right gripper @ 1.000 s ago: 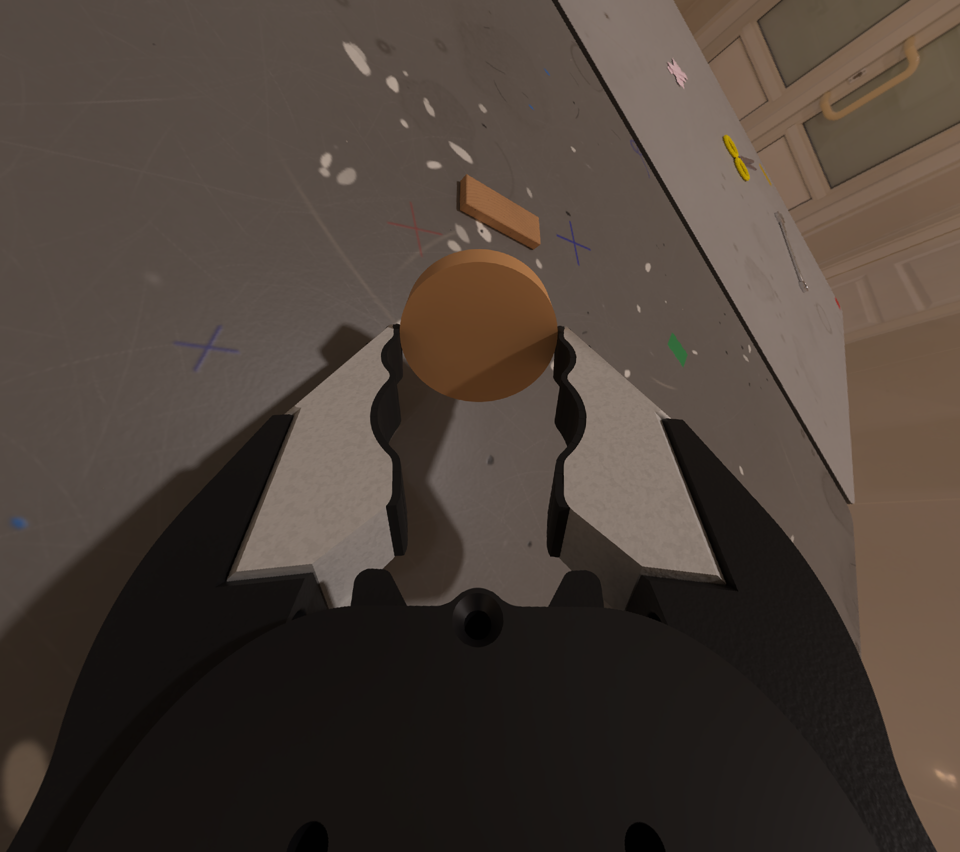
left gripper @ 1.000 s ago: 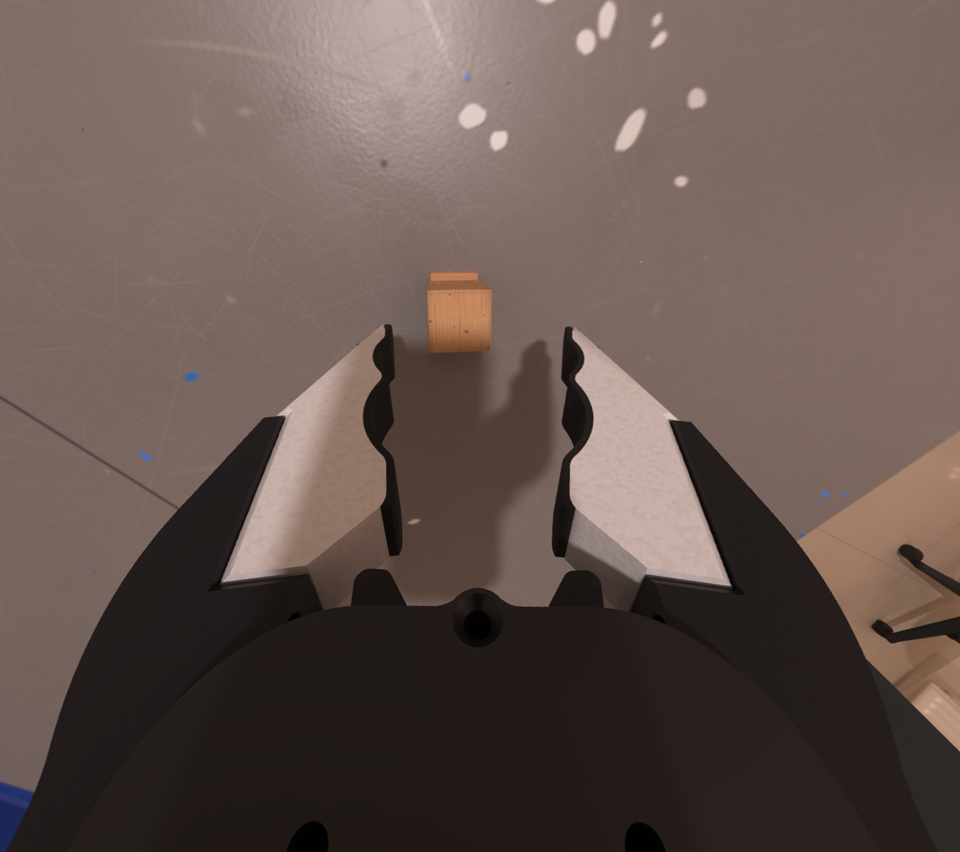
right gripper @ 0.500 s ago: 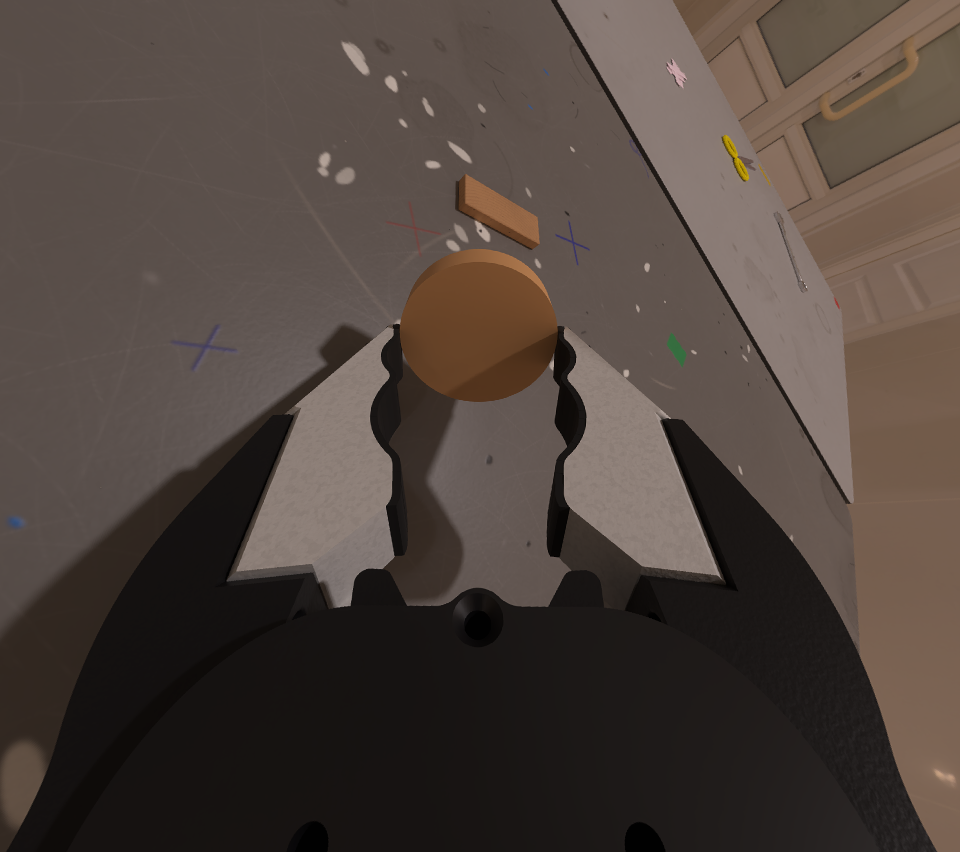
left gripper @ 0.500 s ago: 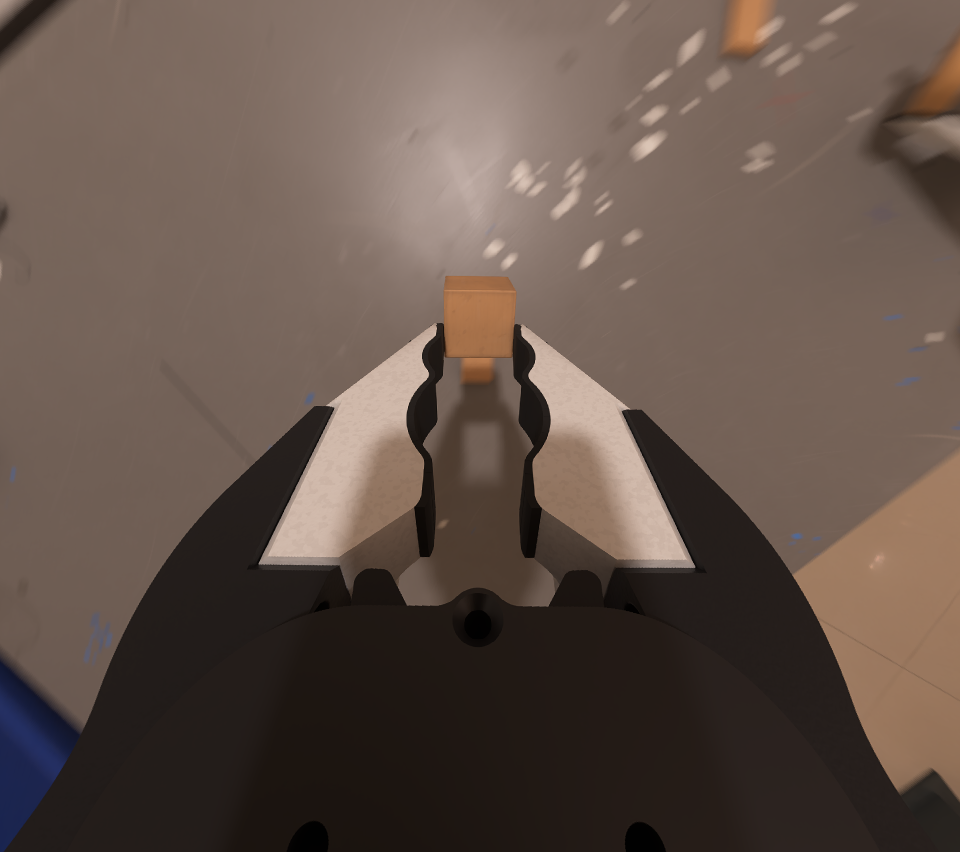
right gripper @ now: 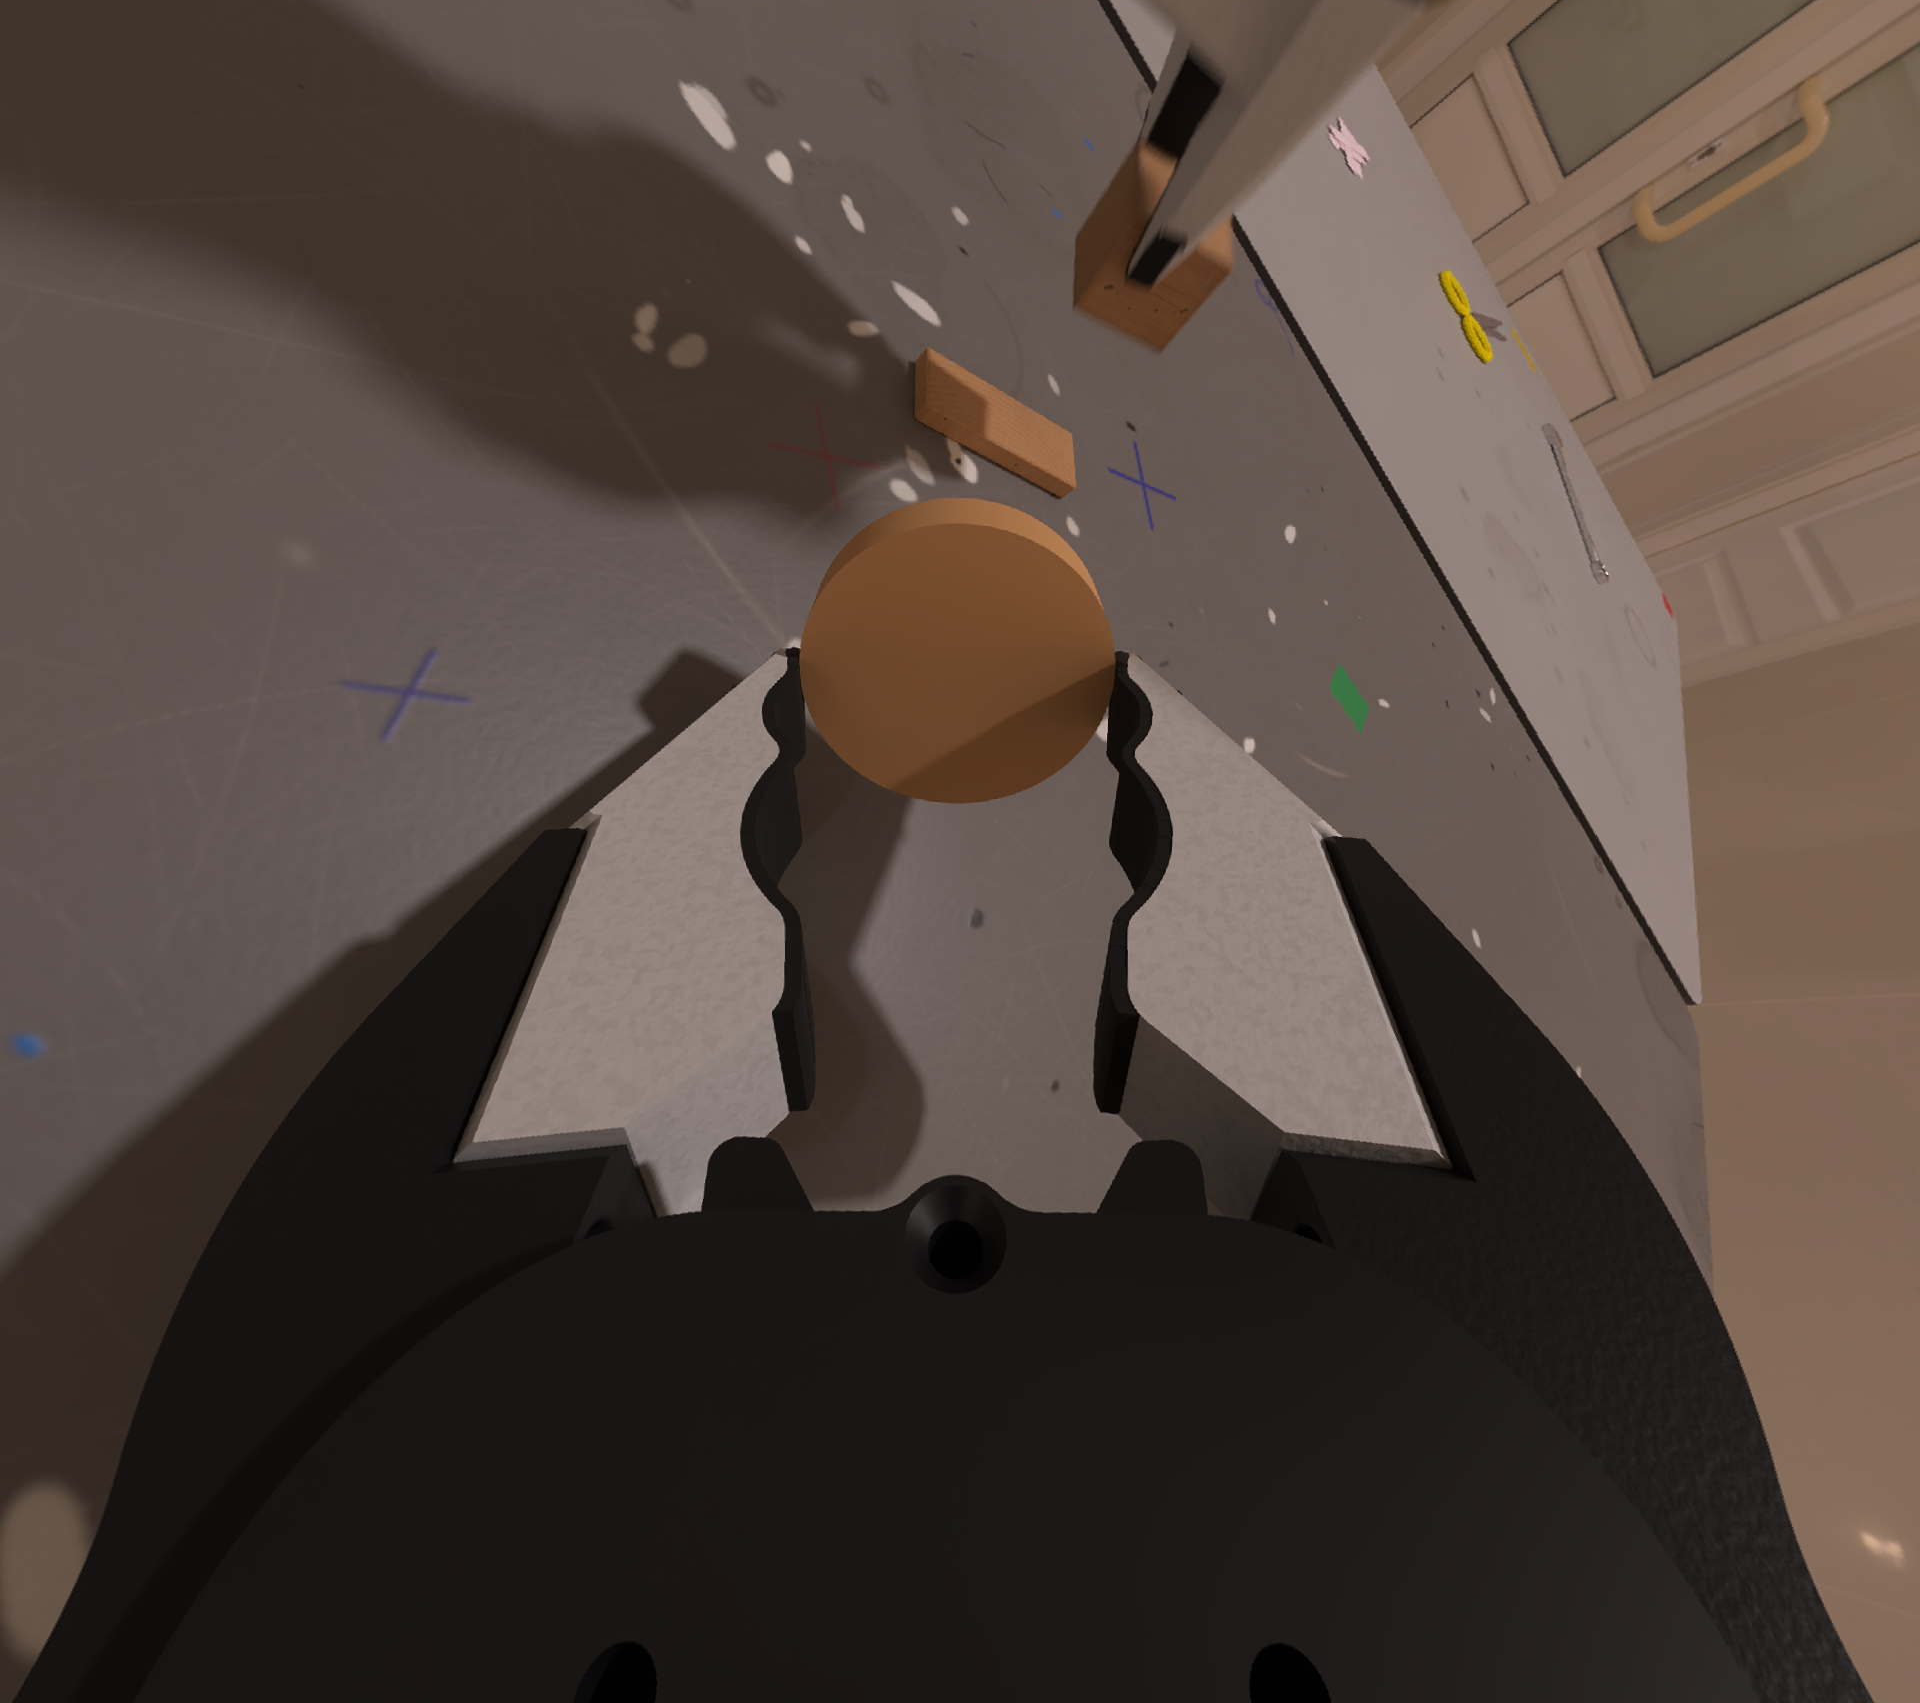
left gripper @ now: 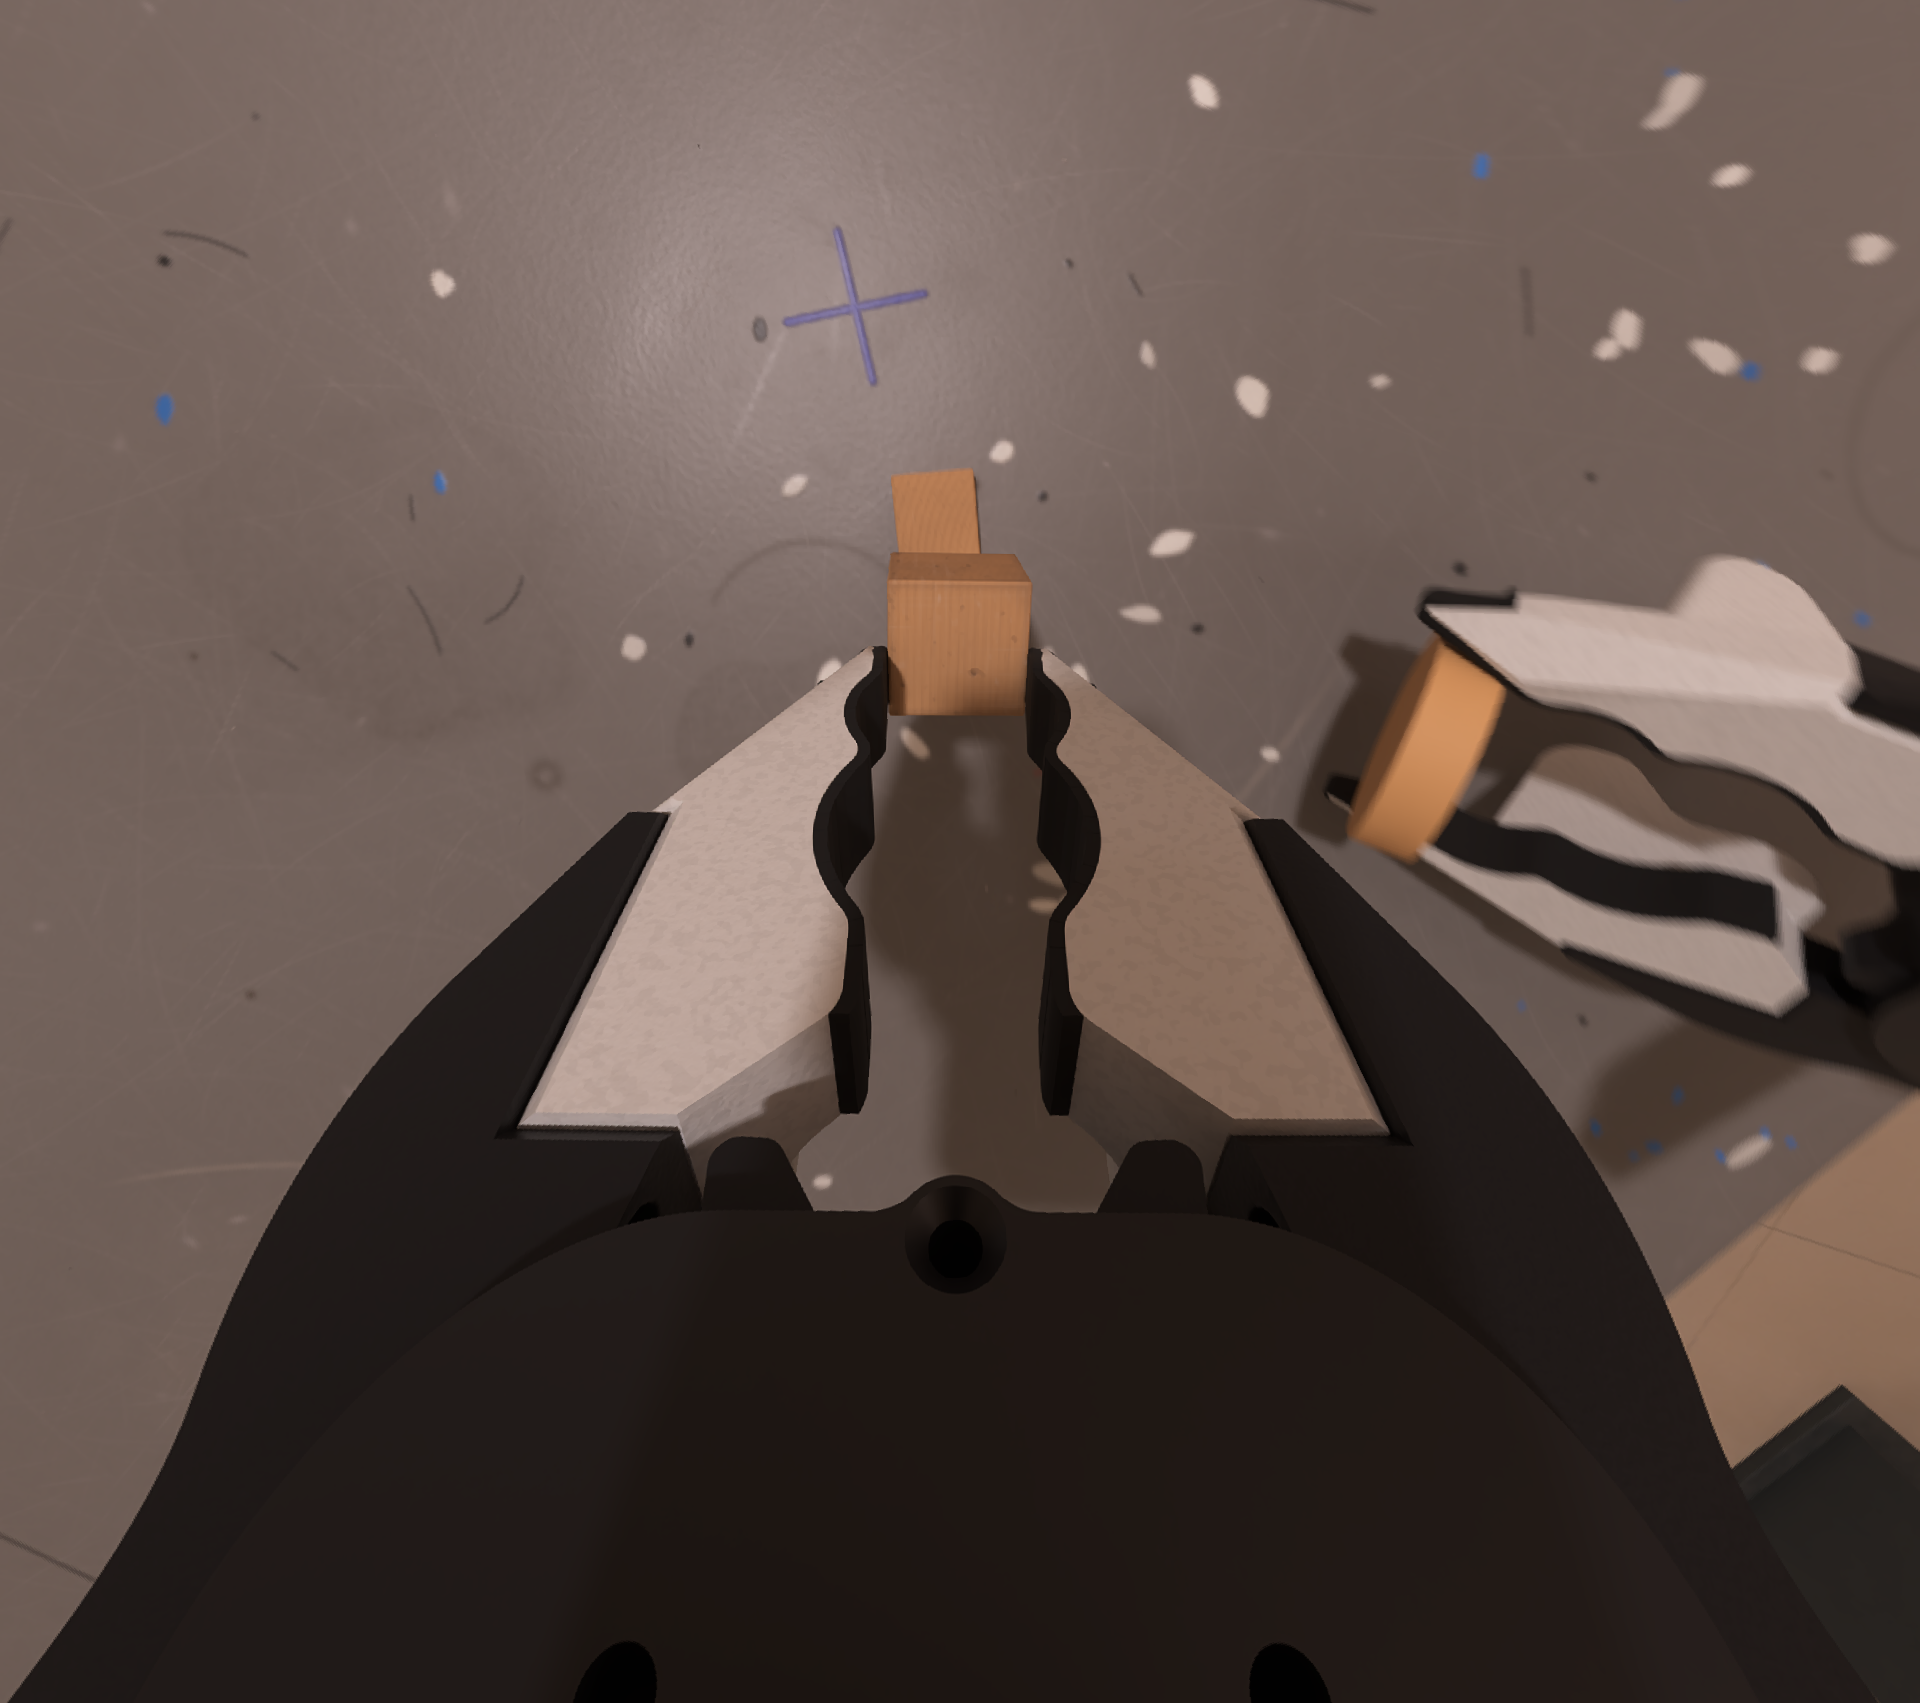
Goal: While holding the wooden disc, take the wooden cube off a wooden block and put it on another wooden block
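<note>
Lifted since before, wooden cube (left gripper: 958, 652) now hangs above wooden block (left gripper: 935, 513).

We count two grippers, the left one (left gripper: 958, 682) and the right one (right gripper: 956, 677), one wooden cube (left gripper: 958, 651), one wooden disc (right gripper: 954, 651), and one wooden block (right gripper: 992, 422) at twelve o'clock beyond the disc

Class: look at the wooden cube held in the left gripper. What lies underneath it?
The wooden cube hangs clamped in the left gripper, off the grey table. A flat wooden block lies on the table beyond it; part of the block is hidden by the cube.
</note>
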